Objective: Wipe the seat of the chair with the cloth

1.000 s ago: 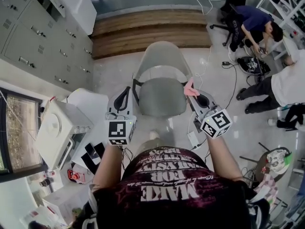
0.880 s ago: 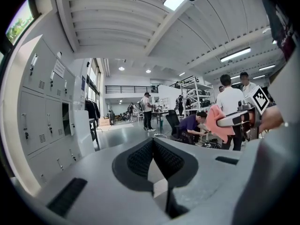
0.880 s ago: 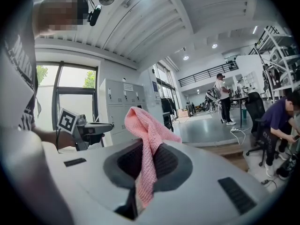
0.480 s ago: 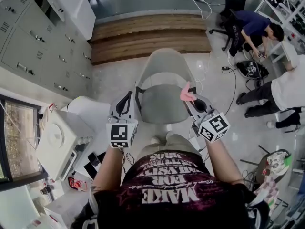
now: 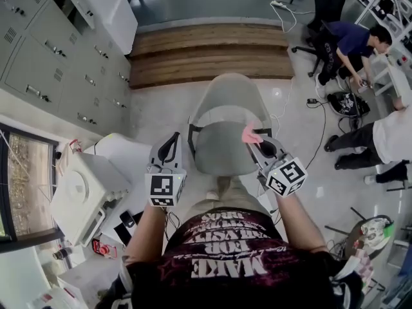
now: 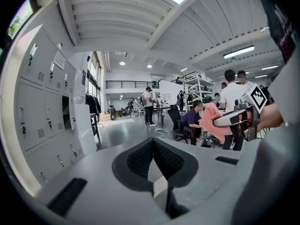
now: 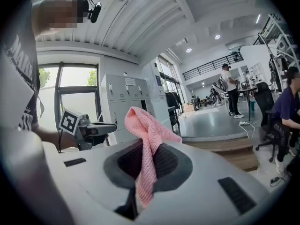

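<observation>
Right gripper (image 7: pixel 148 165) clenched on the pink waffle-knit cloth (image 7: pixel 143 125), up by the right edge of the grey plastic chair's seat (image 5: pixel 215 150). Cloth looks light and floppy; I'd bunch it for firmer wiping. Left gripper (image 6: pixel 153 162) closed, empty

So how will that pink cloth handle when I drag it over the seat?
Likely floppy: the cloth droops over itself from the right tool. Probably light, and its knit texture may grab the seat and bunch.
</observation>
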`<state>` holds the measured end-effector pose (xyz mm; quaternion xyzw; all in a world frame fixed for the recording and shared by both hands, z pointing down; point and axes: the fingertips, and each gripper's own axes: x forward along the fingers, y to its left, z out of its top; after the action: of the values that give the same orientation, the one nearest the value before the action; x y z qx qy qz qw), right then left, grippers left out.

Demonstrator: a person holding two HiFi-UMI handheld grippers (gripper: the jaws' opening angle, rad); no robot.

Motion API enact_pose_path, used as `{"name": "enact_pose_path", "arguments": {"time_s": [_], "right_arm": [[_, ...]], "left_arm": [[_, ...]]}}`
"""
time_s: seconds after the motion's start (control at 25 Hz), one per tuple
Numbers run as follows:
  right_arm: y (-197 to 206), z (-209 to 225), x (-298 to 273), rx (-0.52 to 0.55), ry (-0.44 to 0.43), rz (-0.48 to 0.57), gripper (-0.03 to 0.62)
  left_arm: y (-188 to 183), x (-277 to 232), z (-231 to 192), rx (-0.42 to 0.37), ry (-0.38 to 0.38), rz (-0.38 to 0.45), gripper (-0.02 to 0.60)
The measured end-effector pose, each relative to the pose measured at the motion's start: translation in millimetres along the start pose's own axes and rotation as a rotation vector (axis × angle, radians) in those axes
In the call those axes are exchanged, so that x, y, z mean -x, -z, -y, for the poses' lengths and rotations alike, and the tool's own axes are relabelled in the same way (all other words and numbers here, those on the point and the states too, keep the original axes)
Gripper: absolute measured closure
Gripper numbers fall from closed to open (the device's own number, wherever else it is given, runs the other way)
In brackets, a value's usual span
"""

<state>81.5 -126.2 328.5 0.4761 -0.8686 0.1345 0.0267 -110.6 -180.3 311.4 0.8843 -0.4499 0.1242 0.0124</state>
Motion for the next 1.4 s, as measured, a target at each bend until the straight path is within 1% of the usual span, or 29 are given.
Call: {"name": "enact_pose_path", "arguments": {"time_s": [0.28, 0.4, 0.48, 0.68, 0.88, 1.08, 1.2, 1.4], "right_arm": [[22, 28, -26, -0.037, -0.027, -0.039, 0.566], [32, 47, -34, -0.055, -0.029, -0.056, 0.566], [42, 61, -42, -0.069, -0.027, -0.070, 0.566], [76, 91, -67, -0.087, -0.033, -0.110, 0.566], [118, 114, -95, -0.109, -0.042, -0.162, 0.566], [166, 132, -120, -0.128, -0.081, -0.229, 0.566], [203, 136, -136, -0.143, -0.106, -0.273, 0.566], [275, 141, -175, -0.130, -0.155, -0.366, 0.566]], "left_arm": [[5, -39, -2, 0.002, -0.007, -0.016, 0.577], [9, -57, 0, -0.005, 0.001, -0.039, 0.575], [11, -69, -3, -0.008, -0.005, -0.038, 0.576], [35, -97, -14, 0.012, -0.031, -0.069, 0.575], [64, -119, -22, 0.030, -0.051, -0.102, 0.577], [97, -136, -23, 0.058, -0.089, -0.145, 0.575], [118, -142, -23, 0.059, -0.095, -0.187, 0.577], [152, -150, -23, 0.077, -0.104, -0.221, 0.577]]}}
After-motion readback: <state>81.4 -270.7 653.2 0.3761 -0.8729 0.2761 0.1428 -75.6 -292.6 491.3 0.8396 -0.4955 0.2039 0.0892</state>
